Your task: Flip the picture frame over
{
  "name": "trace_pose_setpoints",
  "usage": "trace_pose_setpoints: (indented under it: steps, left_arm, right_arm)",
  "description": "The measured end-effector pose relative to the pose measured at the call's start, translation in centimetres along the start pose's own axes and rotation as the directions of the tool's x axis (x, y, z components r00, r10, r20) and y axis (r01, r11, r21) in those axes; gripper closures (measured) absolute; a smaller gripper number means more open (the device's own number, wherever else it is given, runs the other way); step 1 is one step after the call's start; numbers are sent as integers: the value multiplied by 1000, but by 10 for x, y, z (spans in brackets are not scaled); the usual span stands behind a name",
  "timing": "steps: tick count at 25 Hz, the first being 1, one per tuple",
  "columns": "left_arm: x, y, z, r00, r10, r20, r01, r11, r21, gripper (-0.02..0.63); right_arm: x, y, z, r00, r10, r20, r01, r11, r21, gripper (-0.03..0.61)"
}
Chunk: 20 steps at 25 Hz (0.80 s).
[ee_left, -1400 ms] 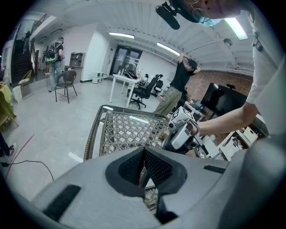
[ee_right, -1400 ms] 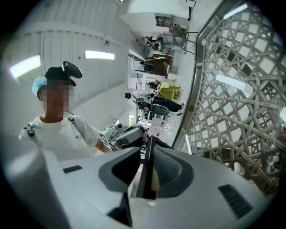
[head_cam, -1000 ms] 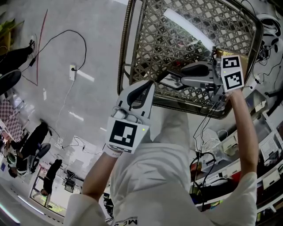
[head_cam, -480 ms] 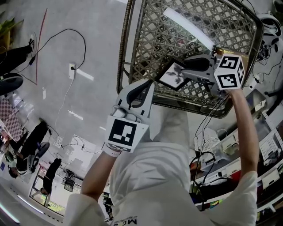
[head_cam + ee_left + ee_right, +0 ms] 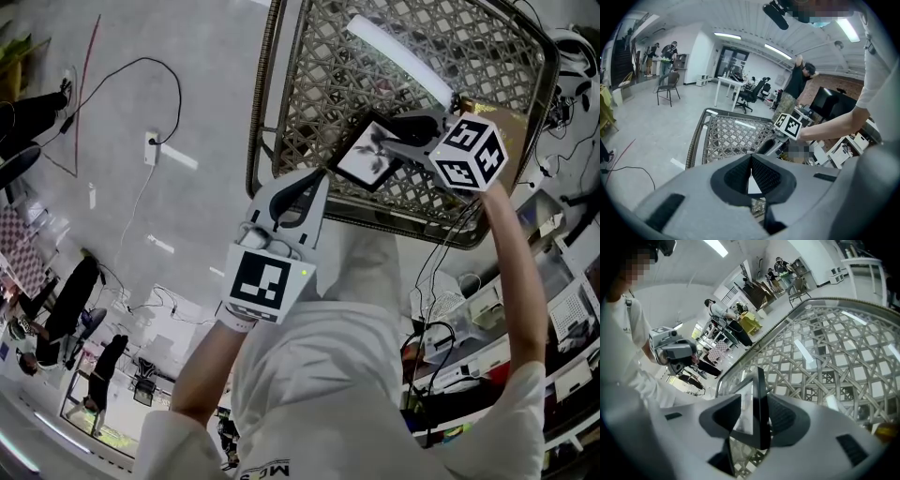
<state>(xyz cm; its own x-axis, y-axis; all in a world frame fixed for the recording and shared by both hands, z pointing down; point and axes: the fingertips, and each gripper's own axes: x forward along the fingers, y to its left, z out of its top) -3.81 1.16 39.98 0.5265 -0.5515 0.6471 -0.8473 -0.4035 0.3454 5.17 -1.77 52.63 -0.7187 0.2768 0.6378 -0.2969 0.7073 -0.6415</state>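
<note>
Left of centre, your left gripper (image 5: 314,183) hovers closed and empty at the table (image 5: 262,112) edge. Upper right, the picture frame (image 5: 366,152) shows its picture side up (the flip looks nearly done). It stands loosely between the jaws of your right gripper (image 5: 386,139), which have just been opening. Next, check that it has settled on the table, then withdraw without dragging it.

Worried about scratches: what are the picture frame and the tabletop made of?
Picture frame: dark matte border, wood or plastic; glossy glazed front, judging by its sheen. Tabletop: woven cane lattice, probably under clear glass, since a light strip reflects there.
</note>
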Motion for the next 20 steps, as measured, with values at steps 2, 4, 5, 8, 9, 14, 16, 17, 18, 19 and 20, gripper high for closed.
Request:
trace_pose_setpoints:
  steps: [2, 4, 5, 8, 9, 14, 16, 17, 18, 19, 20]
  left_arm:
    - [-2, 3, -2, 1000, -2, 1, 2, 1000, 2, 589]
    - [-2, 4, -5, 1000, -7, 1, 7, 1000, 10, 589]
    - [-2, 3, -6, 1000, -8, 1, 8, 1000, 14, 589]
    - [-1, 0, -8, 1000, -10, -3, 10, 1000, 16, 589]
    - [-2, -1, -8, 1000, -12, -4, 12, 1000, 16, 589]
    - [-3, -5, -12, 1000, -21, -9, 22, 1000, 20, 589]
    - [-2, -7, -13, 1000, -23, -9, 24, 999, 24, 589]
    - [-1, -8, -13, 1000, -25, -9, 25, 999, 25, 589]
    - [-1, -9, -13, 1000, -27, -8, 27, 999, 26, 589]
    - [-2, -10, -13, 1000, -28, -7, 28, 999, 26, 589]
    - [-2, -10, -13, 1000, -29, -5, 29, 999, 26, 589]
  right_arm:
    - [7, -4, 0, 999, -36, -23, 36, 999, -18, 408]
    - [13, -8, -2, 997, -69, -45, 68, 997, -35, 408]
    - [14, -11, -4, 995, -85, -57, 83, 996, -44, 408]
    - [16, -15, -10, 987, -129, -93, 123, 990, -74, 407]
    - [17, -15, -11, 985, -140, -102, 132, 988, -82, 402]
    - [18, -18, -11, 974, -193, -116, 182, 978, -105, 390]
    - [16, -23, -12, 961, -245, -128, 226, 963, -146, 388]
    - [15, -25, -12, 954, -268, -135, 245, 955, -169, 388]
    - [15, -26, -13, 949, -284, -140, 256, 949, -184, 388]
    - [15, -27, -14, 946, -292, -142, 263, 946, -192, 388]
    - [14, -27, -14, 944, -296, -142, 267, 944, -192, 388]
